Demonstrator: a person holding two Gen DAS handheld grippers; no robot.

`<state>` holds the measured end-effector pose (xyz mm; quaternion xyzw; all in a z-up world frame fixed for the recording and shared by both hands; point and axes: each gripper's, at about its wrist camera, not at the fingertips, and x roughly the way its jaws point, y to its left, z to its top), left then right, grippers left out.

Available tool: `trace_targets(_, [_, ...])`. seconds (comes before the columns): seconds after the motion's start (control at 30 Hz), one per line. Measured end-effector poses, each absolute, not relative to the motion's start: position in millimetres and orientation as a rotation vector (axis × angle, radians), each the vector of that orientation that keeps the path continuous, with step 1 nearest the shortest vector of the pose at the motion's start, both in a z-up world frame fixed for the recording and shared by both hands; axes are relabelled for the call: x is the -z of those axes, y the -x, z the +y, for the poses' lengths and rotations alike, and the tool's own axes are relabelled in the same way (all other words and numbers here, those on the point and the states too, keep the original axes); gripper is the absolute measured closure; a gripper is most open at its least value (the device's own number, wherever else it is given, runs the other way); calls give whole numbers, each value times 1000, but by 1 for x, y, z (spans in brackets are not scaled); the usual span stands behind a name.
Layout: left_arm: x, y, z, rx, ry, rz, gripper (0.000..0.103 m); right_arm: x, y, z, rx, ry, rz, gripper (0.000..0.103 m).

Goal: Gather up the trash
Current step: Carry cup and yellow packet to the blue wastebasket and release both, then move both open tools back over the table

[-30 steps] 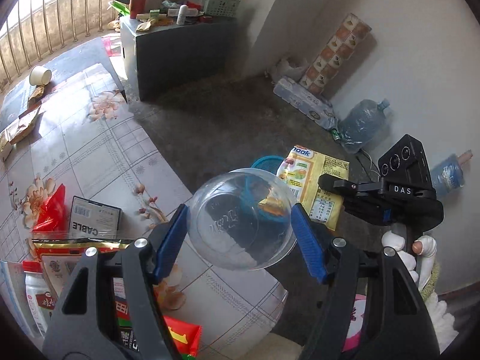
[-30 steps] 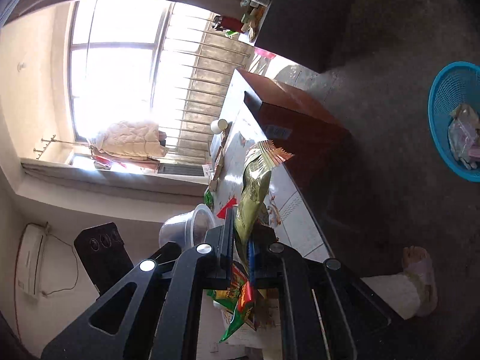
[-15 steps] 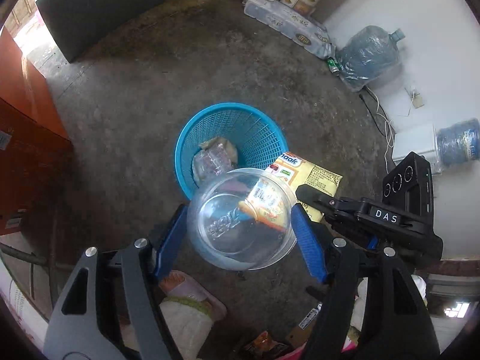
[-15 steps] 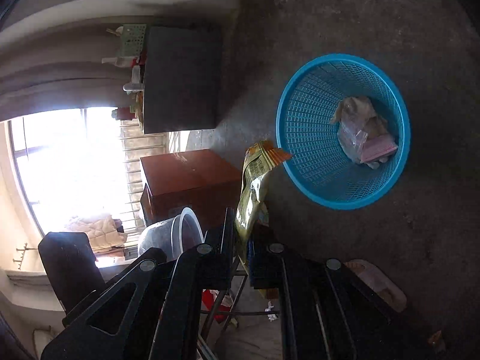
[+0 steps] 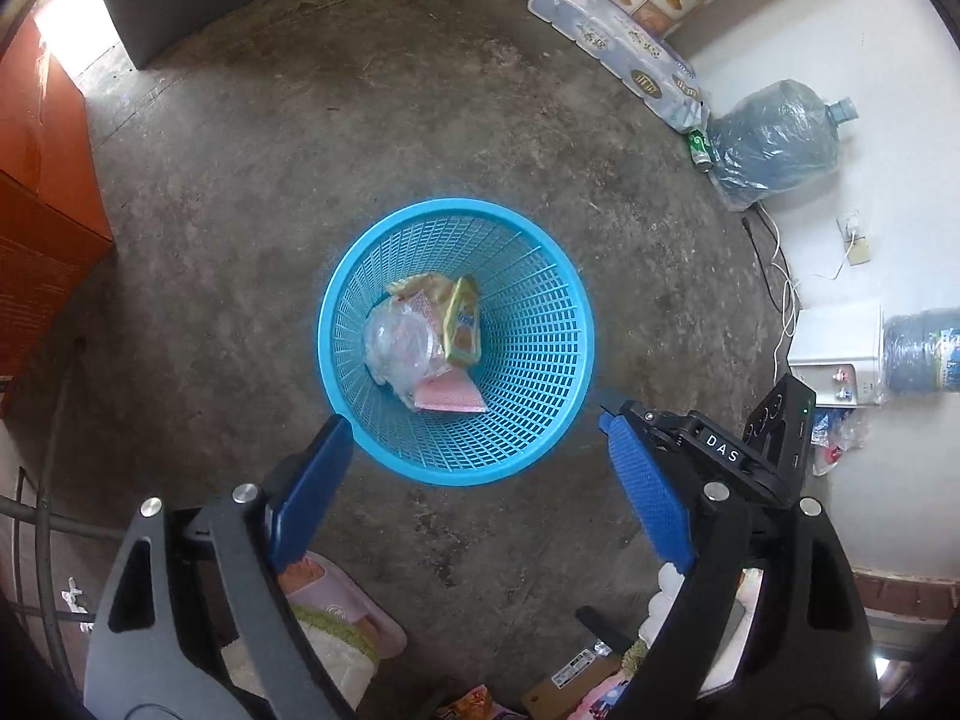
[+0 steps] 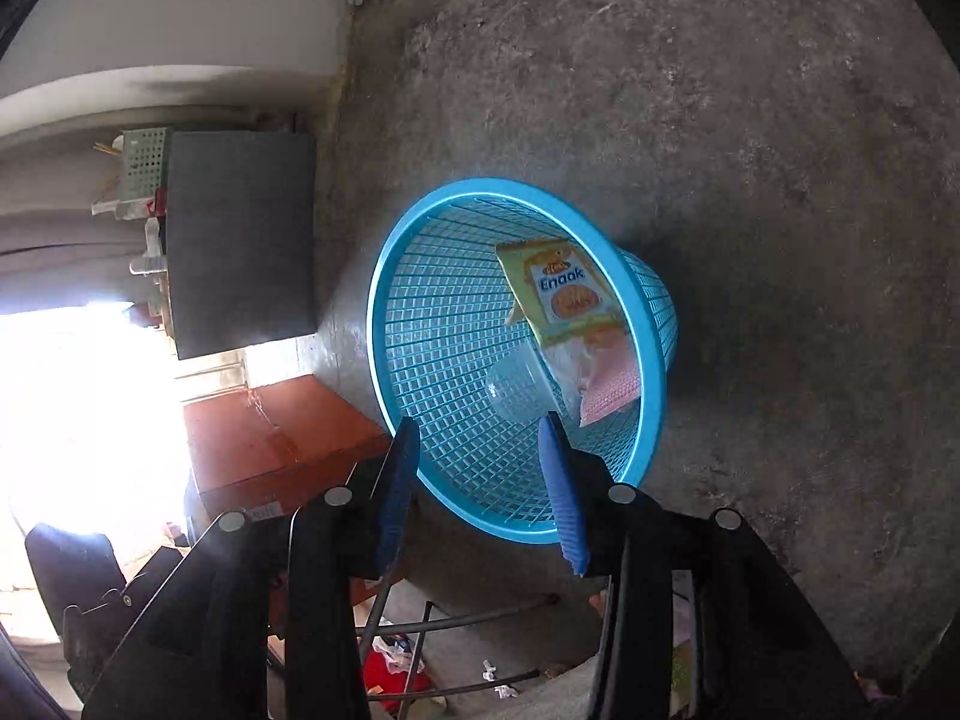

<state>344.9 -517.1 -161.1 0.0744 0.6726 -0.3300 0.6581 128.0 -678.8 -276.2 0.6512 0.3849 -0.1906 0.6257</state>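
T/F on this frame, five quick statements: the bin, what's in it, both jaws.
1. The blue bin stands on the concrete floor. True.
2. The left gripper holds a clear bowl. False: nothing is between its jaws, which are opening.
3. A yellow snack packet lies inside the bin. True.
4. The right gripper is clamped on the packet. False: its jaws are opening and empty; the packet is in the bin.
5. The bin is empty apart from the packet. False: a clear cup, a plastic bag and a pink wrapper are in it too.
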Motion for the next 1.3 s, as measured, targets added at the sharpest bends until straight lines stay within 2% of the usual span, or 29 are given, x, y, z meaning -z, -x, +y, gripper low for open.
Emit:
trace_targets(0.2, [111,-341,-492,782,-127,1449,20,221,-113,-675,439,-1383,825,62])
trace_targets(0.4, [18,-315,-422,874,-94,1298,20,136,-97,-642,333,-1186,745,62])
trace_targets(0.57, [-74,-281,-303,890,-27,1093,20,63,-81,-586,180,-1010,687,52])
trace_targets(0.73, [-130,-244,-153,752,88,900,20,16,-74,-516,-19,-906,666,48])
trace_targets(0.87, [-140,-206,-48,549,172,774,20,4,-82,-456,-184,-917,661,43])
trace_targets(1.0, [-121,-170,31,403,302,715,20,9,-109,-374,-391,-951,751,43])
trace_targets(1.3, [-66,-109,99,238,322,626,20,27,-163,-227,-595,-952,1000,43])
